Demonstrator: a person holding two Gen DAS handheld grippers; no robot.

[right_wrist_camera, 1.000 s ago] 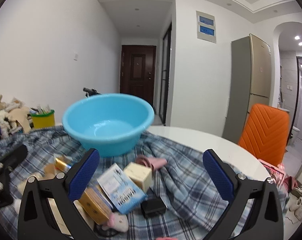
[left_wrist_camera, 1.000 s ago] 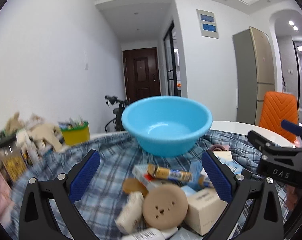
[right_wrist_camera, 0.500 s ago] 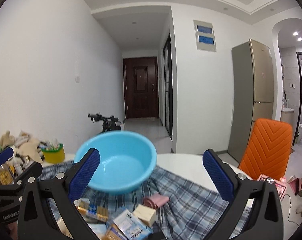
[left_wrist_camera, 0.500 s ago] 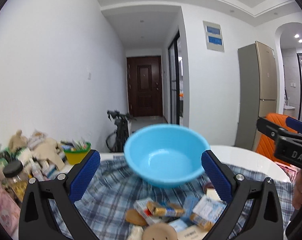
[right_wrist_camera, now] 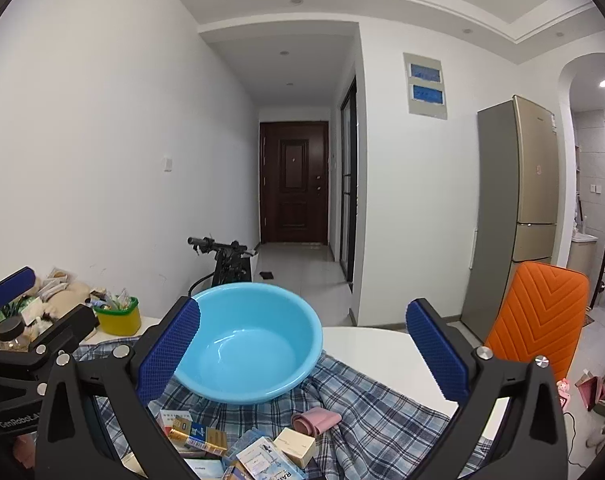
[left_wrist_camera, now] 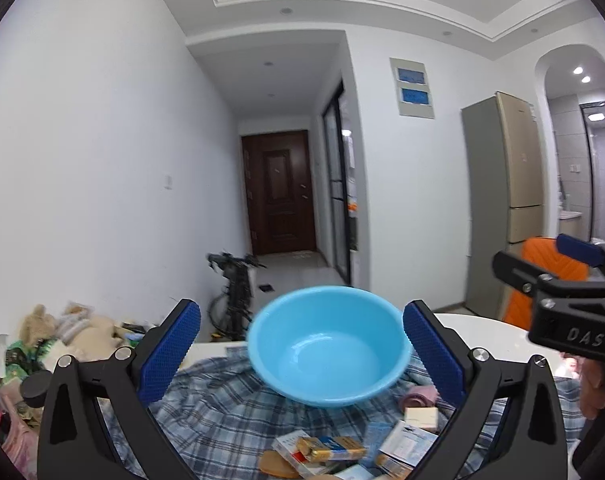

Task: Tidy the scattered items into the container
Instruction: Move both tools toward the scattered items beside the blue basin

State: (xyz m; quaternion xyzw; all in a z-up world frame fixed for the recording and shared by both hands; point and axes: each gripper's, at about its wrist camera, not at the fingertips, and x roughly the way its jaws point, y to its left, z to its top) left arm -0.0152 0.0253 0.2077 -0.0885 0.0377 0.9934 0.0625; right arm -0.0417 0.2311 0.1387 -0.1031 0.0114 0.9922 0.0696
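Note:
An empty light blue basin (left_wrist_camera: 328, 350) (right_wrist_camera: 246, 346) rests tilted on a blue plaid cloth (left_wrist_camera: 218, 420) (right_wrist_camera: 378, 416) over a white round table. Small boxes and packets lie scattered on the cloth below it: a yellow-blue packet (left_wrist_camera: 329, 443) (right_wrist_camera: 196, 434), a cream box (left_wrist_camera: 421, 418) (right_wrist_camera: 294, 445), a pink roll (right_wrist_camera: 316, 421). My left gripper (left_wrist_camera: 302, 354) is open, raised above the pile, with nothing between its fingers. My right gripper (right_wrist_camera: 302, 354) is open too, held beside it to the right, empty.
Plush toys and jars (left_wrist_camera: 62, 336) crowd the table's left side, with a yellow-green tub (right_wrist_camera: 116, 316). An orange chair (right_wrist_camera: 536, 320) stands at the right by a tall fridge (right_wrist_camera: 516, 208). A scooter (right_wrist_camera: 226, 262) leans near the hallway.
Both grippers have risen and drawn back from the pile, so the basin and items sit lower and smaller in both views. Both stayed open.

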